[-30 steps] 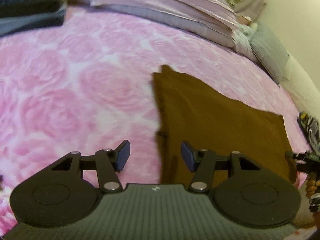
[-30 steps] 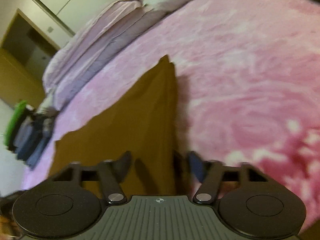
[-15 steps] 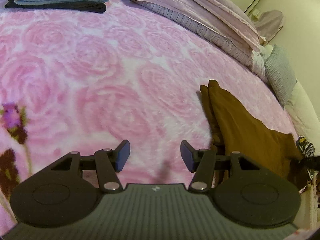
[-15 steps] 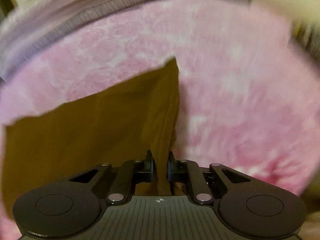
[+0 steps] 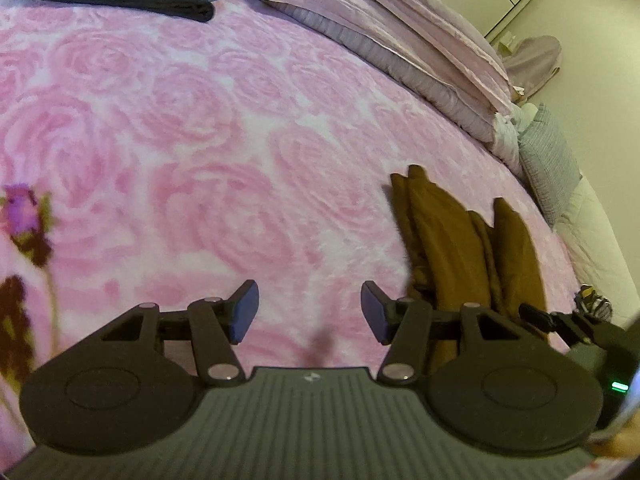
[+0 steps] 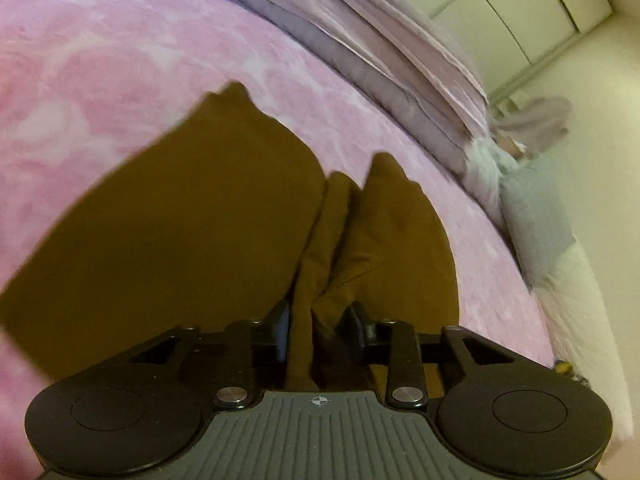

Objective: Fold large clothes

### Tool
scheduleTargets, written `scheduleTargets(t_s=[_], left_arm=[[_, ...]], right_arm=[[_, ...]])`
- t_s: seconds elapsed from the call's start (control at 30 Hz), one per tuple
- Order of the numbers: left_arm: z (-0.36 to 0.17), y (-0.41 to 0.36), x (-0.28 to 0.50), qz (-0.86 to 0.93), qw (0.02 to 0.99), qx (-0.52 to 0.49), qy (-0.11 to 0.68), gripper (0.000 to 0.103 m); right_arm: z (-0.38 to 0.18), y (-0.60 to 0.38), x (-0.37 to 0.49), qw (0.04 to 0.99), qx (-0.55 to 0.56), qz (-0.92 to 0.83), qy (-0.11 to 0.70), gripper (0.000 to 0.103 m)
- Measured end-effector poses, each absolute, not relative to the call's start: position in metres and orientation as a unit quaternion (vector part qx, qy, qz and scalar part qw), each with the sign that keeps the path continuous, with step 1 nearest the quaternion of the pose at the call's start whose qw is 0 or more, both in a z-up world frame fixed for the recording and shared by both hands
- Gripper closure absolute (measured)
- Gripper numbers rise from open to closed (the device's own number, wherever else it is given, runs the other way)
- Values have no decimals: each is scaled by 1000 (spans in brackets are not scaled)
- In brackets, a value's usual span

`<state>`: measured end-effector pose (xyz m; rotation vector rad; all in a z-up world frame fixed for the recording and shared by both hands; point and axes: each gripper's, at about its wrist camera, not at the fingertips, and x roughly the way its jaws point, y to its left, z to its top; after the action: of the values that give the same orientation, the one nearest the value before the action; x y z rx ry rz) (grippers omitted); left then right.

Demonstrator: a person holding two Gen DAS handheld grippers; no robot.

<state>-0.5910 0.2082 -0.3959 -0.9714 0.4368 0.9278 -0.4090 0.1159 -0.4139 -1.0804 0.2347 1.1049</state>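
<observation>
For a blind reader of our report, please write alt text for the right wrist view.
The right gripper holds a bunched fold of a brown garment between its fingers, the cloth spreading over a pink bedspread. Folded lilac bedding lies along the far side, with pale cupboards behind.

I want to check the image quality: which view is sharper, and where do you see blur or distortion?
Left wrist view: sharper, rose blanket crisp, left tongs clear; the fisheye bends the bed's edge. Right wrist view: softer, brown garment smeared at its left edge, blanket pattern washed out; right tongs dark against the cloth. Both: dim, warm light, no glare.
</observation>
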Motion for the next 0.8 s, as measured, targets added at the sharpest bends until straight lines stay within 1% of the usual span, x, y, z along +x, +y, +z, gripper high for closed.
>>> scheduleTargets(t_s=[0.03,0.07,0.13,0.2,0.33,0.4,0.5,0.57,0.67,0.7,0.8], left_arm=[[-392,207,-587,418,766,-448,196,52],[-387,206,-581,408,771,-449,194,52],[-377,207,-563,381,787,-447,189,52],[-371,211,-539,348,801,-451,183,52],[-374,228,-478,276,813,-479,181,51],[-384,239,-451,246,803,-510,184,51],[-404,256,-419,230,782,-543,200,51],[-413,265,-406,228,775,-553,206,51],[-416,273,-393,221,777,-552,207,50],[-416,276,-389,219,779,-550,207,50],[-418,280,-378,204,783,-550,204,50]], right_arm=[[-404,108,-405,702,-472,521,118,62],[-390,97,-402,691,-453,549,129,56],[-360,72,-388,679,-404,596,143,56],[-334,55,-360,692,-355,607,165,56],[-309,48,-278,738,-265,572,240,56],[-319,54,-229,762,-241,525,293,56],[-348,67,-164,772,-193,466,388,56],[-365,72,-132,766,-151,446,438,56],[-387,80,-103,733,-96,447,504,56],[-391,81,-101,728,-90,446,513,56],[-389,96,-97,725,-104,467,495,56]])
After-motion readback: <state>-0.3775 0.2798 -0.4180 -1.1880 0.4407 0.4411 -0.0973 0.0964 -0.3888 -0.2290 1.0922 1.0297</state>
